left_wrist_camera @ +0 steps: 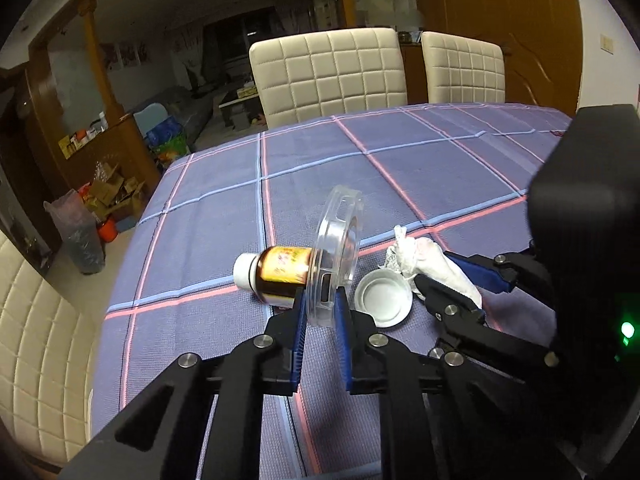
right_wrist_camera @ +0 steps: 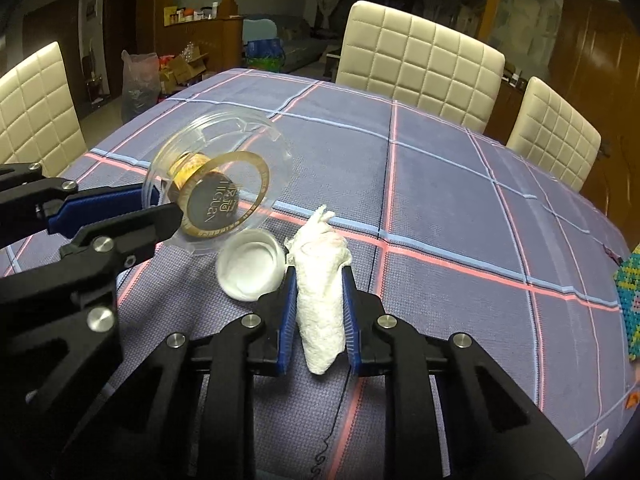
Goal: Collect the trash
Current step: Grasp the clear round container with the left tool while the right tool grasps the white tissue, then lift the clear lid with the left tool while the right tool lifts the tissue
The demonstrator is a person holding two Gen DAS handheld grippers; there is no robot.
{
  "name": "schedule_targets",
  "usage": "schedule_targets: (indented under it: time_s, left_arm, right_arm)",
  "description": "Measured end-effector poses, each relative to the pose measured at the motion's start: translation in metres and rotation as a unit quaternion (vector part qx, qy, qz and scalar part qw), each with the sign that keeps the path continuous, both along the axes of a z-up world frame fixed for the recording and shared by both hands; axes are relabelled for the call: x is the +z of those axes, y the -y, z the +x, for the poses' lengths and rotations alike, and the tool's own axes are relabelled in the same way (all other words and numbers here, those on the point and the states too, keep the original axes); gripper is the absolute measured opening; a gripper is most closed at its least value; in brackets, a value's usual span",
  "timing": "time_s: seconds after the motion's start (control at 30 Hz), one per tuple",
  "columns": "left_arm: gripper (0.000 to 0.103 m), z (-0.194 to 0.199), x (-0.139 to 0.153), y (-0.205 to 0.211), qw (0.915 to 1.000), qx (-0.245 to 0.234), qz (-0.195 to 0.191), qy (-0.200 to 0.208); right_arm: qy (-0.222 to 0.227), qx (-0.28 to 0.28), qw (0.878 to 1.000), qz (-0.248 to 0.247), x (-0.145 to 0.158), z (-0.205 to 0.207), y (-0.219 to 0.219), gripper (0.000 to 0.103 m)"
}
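While left claw [left_wrist_camera: 320, 312] pinches clear spool [left_wrist_camera: 338, 248] upright, right claw [right_wrist_camera: 318, 312] pinches crumpled tissue [right_wrist_camera: 322, 280] between pads.

Both wrist views are dim and warm-tinted, lit from indoor light above, with the checked tablecloth [left_wrist_camera: 400, 152] the brightest, evenly lit area and the rooms at the upper left of each frame sinking into murk. Fisheye distortion bends the chairs [right_wrist_camera: 420, 60] and table edge into curves, and black vignette fills the frame corners. The picture is sharp at centre but soft and grainy towards the edges; faint glare glints on the clear plastic lid [right_wrist_camera: 224, 168], and a green indicator light [left_wrist_camera: 627, 328] glows at the lower right of the left view.
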State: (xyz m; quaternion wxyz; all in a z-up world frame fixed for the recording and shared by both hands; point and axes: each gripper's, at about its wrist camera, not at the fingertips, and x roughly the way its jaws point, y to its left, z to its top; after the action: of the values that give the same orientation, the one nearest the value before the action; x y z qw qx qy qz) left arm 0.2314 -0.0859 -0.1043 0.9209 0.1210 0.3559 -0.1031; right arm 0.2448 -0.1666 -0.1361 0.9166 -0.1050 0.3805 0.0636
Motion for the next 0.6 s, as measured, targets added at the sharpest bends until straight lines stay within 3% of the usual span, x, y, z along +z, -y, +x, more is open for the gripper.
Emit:
schedule_targets:
  time_s: [0.6]
  left_arm:
    - [0.014, -0.041, 0.02, -0.026, 0.9995, 0.003, 0.008, 0.03]
  right_arm:
    - [0.027, 0.0, 1.0, 0.001, 0.014, -0.028, -0.002, 0.022]
